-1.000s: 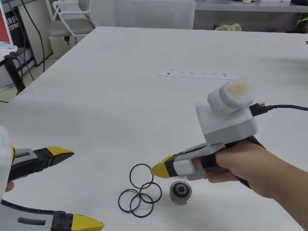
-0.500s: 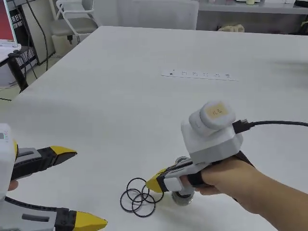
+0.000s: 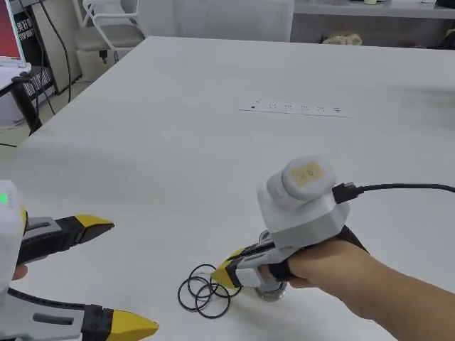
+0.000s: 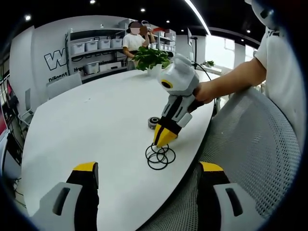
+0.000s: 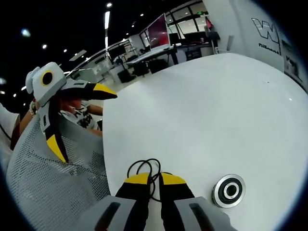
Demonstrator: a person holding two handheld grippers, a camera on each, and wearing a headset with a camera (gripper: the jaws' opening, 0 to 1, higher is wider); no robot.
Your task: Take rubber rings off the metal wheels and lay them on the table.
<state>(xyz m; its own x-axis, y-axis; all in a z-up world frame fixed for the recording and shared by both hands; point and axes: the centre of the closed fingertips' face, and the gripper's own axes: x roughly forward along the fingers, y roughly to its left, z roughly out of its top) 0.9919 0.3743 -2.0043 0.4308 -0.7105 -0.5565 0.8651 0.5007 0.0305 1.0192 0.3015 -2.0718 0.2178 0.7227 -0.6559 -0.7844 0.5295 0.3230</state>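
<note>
Right gripper [image 3: 229, 273]: we see its yellow tips low on the table [image 3: 178, 142], right at the rubber rings [image 3: 205, 291].
Right jaws: in the right gripper view [image 5: 154, 179] they stand almost together with a slim gap. A black strand of the rings [image 5: 143, 167] runs into that gap, but we cannot tell whether it is pinched.
Left gripper [image 3: 121, 277]: spread wide and holding nothing, well apart from the rings. Its own view [image 4: 148, 166] looks across at them.
Rubber rings: several thin black loops overlap in a small cluster [image 4: 160, 155], lying flat near the table edge.
Metal wheel [image 3: 270, 290]: from the head view we find it mostly hidden behind the right gripper. The right gripper view gives us its whole round face and dark hub [image 5: 229, 190], just beside the jaws. The left gripper view sets it beyond the rings [image 4: 153, 122].
Power strip [image 3: 295, 109]: far up the table.
</note>
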